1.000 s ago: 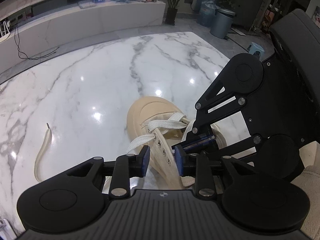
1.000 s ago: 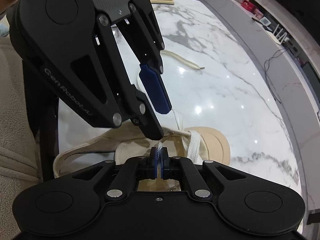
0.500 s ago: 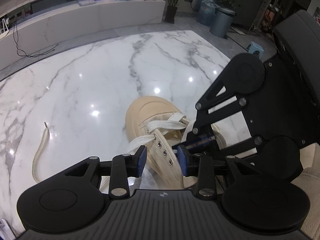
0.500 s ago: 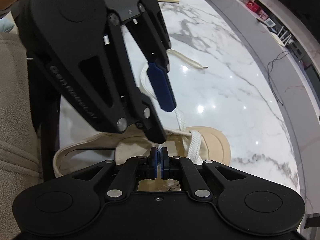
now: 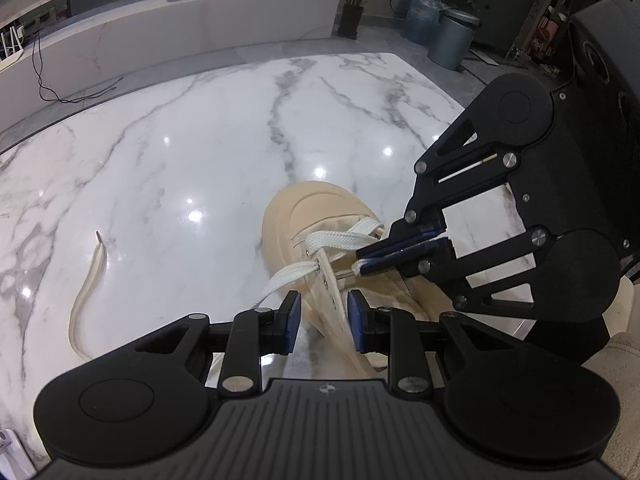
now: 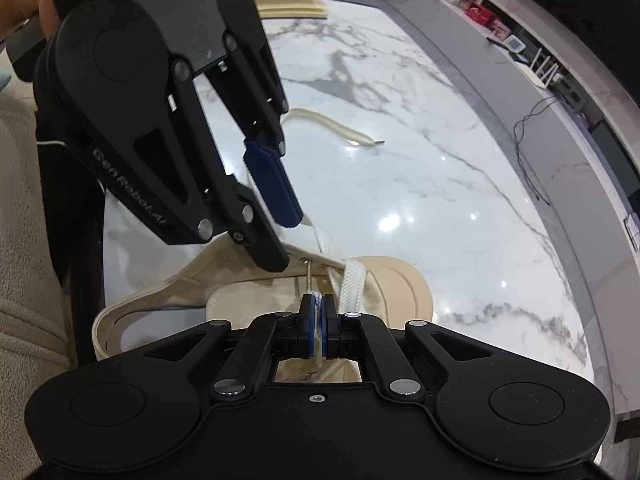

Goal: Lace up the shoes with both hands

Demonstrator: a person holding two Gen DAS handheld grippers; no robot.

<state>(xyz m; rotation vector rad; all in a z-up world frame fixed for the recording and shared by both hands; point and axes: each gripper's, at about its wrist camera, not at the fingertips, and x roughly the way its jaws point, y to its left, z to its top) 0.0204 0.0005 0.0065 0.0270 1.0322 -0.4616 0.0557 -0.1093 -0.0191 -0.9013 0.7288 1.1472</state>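
Observation:
A beige shoe (image 5: 304,208) lies on the marble table (image 5: 180,140), toe pointing away from me. A white lace (image 5: 344,236) crosses its lowest eyelets. My left gripper (image 5: 323,320) straddles the shoe's eyelet flap; its jaws are closing, and a gap still shows beside the left pad. My right gripper (image 5: 362,262) comes in from the right, shut on the white lace's end. In the right wrist view the right gripper (image 6: 318,320) pinches the lace (image 6: 352,280), and the metal tip points at an eyelet in the flap. There the left gripper (image 6: 286,244) hangs over the shoe (image 6: 400,280).
A loose beige lace (image 5: 86,296) lies on the marble to the left, also seen as the loose lace (image 6: 332,124) beyond the shoe. Beige flat pads (image 6: 288,0) sit at the table's far end. Beige cushion fabric (image 6: 24,240) borders the near side.
The left gripper's jaws have narrowed around the eyelet flap. The right gripper has kept its hold on the lace end, with the tip staying near the eyelet.

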